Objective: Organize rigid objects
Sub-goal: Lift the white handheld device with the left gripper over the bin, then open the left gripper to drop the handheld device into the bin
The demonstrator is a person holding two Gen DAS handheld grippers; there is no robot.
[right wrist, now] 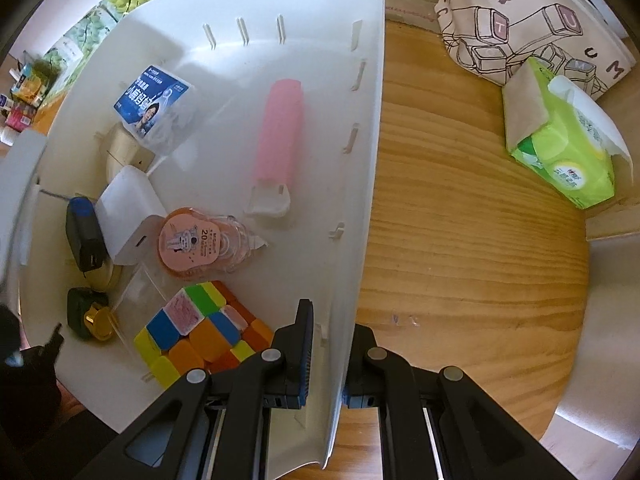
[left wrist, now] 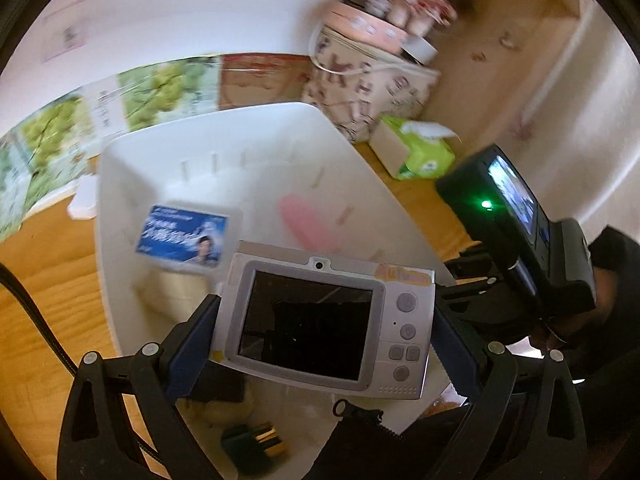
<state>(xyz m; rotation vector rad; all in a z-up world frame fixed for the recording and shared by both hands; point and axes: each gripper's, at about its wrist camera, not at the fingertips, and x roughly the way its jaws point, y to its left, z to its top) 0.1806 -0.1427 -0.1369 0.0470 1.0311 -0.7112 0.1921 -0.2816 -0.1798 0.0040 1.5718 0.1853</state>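
My left gripper (left wrist: 326, 332) is shut on a silver toy camera (left wrist: 328, 316) with a dark screen, held above the white bin (left wrist: 248, 128). My right gripper (right wrist: 330, 354) is shut on the white bin's right wall (right wrist: 360, 208), one finger inside and one outside. Inside the bin lie a pink case (right wrist: 278, 132), a blue-labelled packet (right wrist: 154, 106), a colourful puzzle cube (right wrist: 200, 332), a pink round tape pack (right wrist: 190, 246), a white charger (right wrist: 128, 220), a black and blue adapter (right wrist: 86, 236) and a green and gold item (right wrist: 88, 318). The right gripper's body (left wrist: 516, 232) shows beside the bin in the left wrist view.
The bin stands on a wooden table (right wrist: 460, 240). A green tissue pack (right wrist: 568, 148) and a printed canvas bag (right wrist: 532, 28) lie at the far right. Cardboard boxes (left wrist: 256, 76) line the wall behind the bin. A dark sleeve (left wrist: 616, 296) is at the right edge.
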